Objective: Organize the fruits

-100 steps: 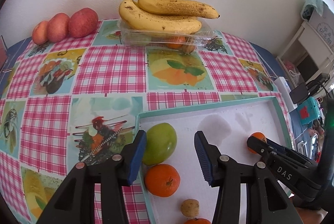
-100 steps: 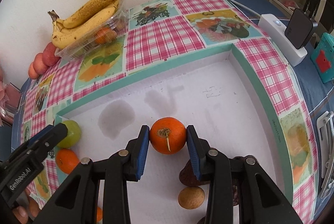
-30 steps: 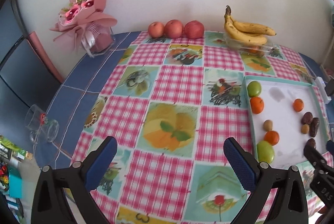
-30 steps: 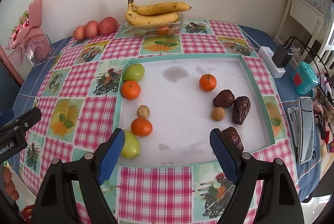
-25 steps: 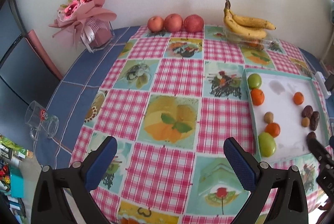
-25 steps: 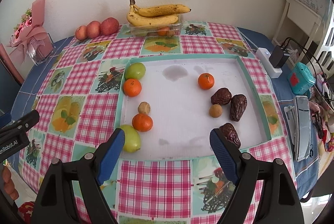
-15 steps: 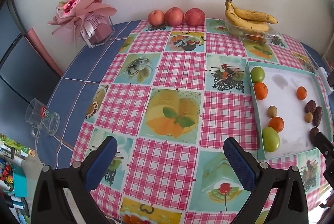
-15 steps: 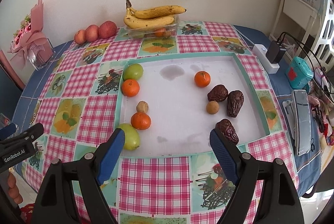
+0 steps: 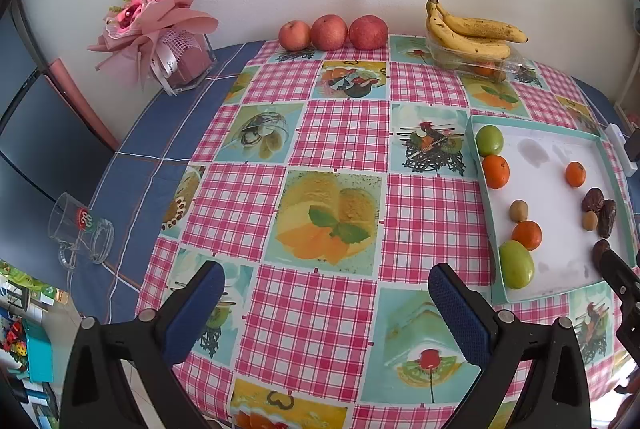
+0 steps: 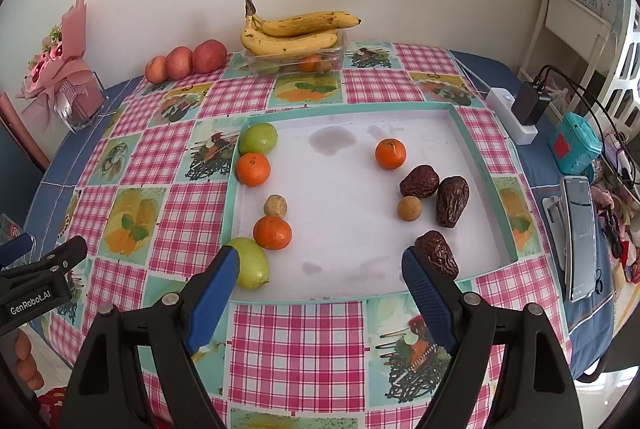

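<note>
A white tray with a teal rim point(image 10: 484, 165) lies on the checked tablecloth. Along its left side sit two green fruits point(image 10: 258, 138), two oranges point(image 10: 253, 169) and a small brown fruit point(image 10: 275, 206). On its right sit one orange point(image 10: 390, 153), three dark dates point(image 10: 452, 201) and a small round brown fruit point(image 10: 409, 208). The tray also shows at the right of the left wrist view point(image 9: 560, 189). My right gripper point(image 10: 320, 277) is open and empty, back above the tray's near edge. My left gripper point(image 9: 326, 293) is open and empty, above the tablecloth left of the tray.
Bananas point(image 10: 296, 29) lie on a clear box of fruit by the wall, with three red apples point(image 10: 186, 61) to their left. A pink bouquet point(image 9: 160, 25) and a glass mug point(image 9: 80, 233) stand at the left. A power strip point(image 10: 516, 117), phone point(image 10: 580, 237) and clutter lie right.
Both grippers have let go, opened wide and pulled far back from the tray. The orange the right gripper held now rests in the tray. In the last second the view only drifts slightly.
</note>
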Demonstrator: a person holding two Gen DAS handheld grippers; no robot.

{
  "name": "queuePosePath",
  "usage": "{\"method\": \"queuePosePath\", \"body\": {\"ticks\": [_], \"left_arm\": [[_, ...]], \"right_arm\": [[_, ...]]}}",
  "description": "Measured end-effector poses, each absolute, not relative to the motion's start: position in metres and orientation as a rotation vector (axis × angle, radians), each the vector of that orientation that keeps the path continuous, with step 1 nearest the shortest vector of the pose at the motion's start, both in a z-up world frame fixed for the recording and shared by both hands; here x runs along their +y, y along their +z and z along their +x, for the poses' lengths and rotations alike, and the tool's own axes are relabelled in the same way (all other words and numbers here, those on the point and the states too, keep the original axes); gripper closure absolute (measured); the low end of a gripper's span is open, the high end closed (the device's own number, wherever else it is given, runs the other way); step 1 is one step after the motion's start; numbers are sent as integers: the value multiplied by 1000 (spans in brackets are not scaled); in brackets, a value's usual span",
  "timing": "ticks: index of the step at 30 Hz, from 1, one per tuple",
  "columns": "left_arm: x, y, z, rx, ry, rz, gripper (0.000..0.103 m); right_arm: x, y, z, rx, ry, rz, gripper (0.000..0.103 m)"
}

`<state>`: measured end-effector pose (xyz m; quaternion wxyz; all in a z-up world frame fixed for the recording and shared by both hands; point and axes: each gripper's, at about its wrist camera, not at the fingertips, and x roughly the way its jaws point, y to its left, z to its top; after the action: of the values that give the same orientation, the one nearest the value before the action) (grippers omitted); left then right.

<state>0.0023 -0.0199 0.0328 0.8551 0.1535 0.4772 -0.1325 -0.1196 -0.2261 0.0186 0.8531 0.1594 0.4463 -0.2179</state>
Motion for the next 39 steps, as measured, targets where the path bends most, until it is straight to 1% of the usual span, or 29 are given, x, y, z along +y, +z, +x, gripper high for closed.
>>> {"method": "queuePosePath", "body": {"ticks": [39], "left_arm": [[-19,37,2,991,-271,323,0]], "right_arm": [[-217,25,-118,929,-440,291,19]]}}
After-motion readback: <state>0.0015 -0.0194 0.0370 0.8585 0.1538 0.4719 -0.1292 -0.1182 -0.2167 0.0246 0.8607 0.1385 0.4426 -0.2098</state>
